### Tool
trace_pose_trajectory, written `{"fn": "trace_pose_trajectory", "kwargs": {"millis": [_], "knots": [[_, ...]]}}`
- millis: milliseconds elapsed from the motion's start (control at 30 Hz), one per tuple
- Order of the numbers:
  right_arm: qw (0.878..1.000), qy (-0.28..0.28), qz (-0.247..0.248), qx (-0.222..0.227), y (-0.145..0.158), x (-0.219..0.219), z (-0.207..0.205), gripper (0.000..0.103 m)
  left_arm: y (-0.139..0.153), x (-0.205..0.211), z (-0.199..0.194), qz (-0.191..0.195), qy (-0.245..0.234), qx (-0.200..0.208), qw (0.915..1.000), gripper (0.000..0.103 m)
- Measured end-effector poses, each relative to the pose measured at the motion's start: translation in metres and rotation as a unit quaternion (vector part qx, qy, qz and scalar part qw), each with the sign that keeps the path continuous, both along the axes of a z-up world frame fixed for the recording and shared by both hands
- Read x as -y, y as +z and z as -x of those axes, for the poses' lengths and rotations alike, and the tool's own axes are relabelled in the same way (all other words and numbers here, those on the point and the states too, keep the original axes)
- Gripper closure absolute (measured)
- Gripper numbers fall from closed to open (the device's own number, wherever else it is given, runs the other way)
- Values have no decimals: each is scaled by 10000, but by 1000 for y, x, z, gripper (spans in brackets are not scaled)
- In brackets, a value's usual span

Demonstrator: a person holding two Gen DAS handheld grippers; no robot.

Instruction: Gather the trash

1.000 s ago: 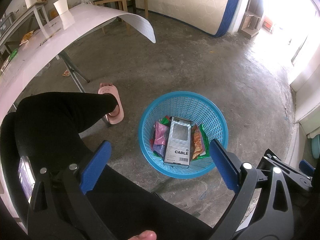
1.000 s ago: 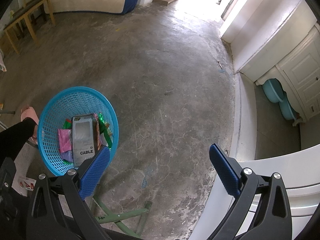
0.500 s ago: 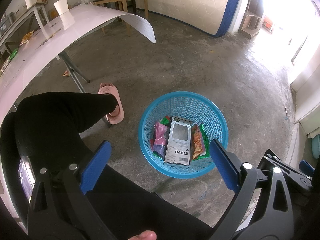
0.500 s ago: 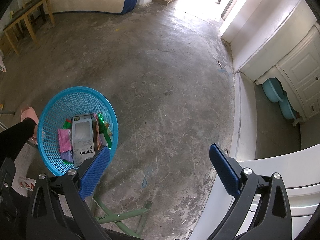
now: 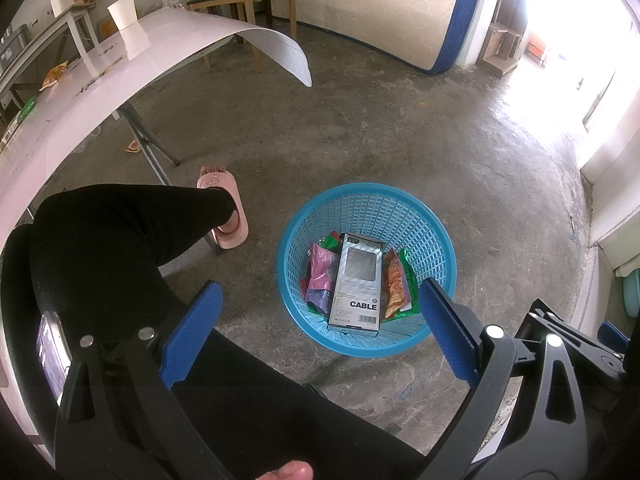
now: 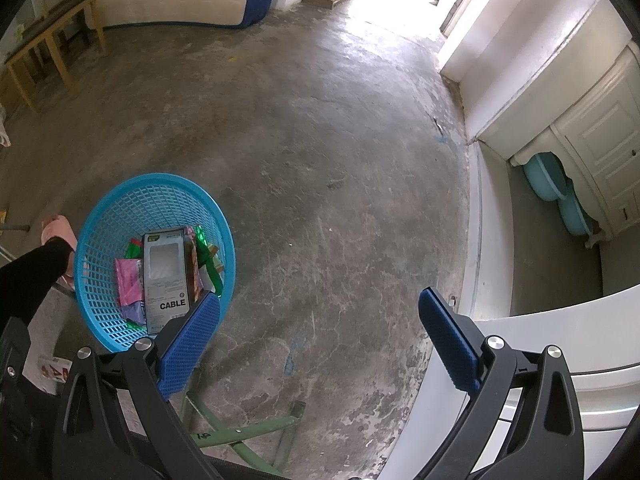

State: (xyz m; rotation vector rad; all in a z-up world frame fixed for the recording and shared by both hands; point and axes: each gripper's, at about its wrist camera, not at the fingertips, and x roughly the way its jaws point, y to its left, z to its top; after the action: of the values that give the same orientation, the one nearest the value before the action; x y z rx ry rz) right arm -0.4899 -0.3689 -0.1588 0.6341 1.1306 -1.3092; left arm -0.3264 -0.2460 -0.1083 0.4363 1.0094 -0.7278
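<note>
Jaws of both grippers, left gripper [image 5: 318, 330] and right gripper [image 6: 318, 334], unchanged: released, empty; cable box [image 5: 357, 285] rests ahead in basket [image 5: 432, 220], deposit apparently complete.

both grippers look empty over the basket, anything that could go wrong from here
The CABLE box leans against the blue basket wall on top of the wrappers, so later drops may bounce off it. The basket stands close to the person's foot and could be kicked. A paper cup and wrappers on the table could be missed.
</note>
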Motion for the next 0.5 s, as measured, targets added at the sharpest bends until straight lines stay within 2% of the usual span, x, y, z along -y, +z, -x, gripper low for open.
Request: {"fn": "trace_pose_trajectory", "kwargs": {"millis": [500], "knots": [[10000,0,-12,2,0,0,1,6,0,0,0,0,4,-3,10000,9]]}}
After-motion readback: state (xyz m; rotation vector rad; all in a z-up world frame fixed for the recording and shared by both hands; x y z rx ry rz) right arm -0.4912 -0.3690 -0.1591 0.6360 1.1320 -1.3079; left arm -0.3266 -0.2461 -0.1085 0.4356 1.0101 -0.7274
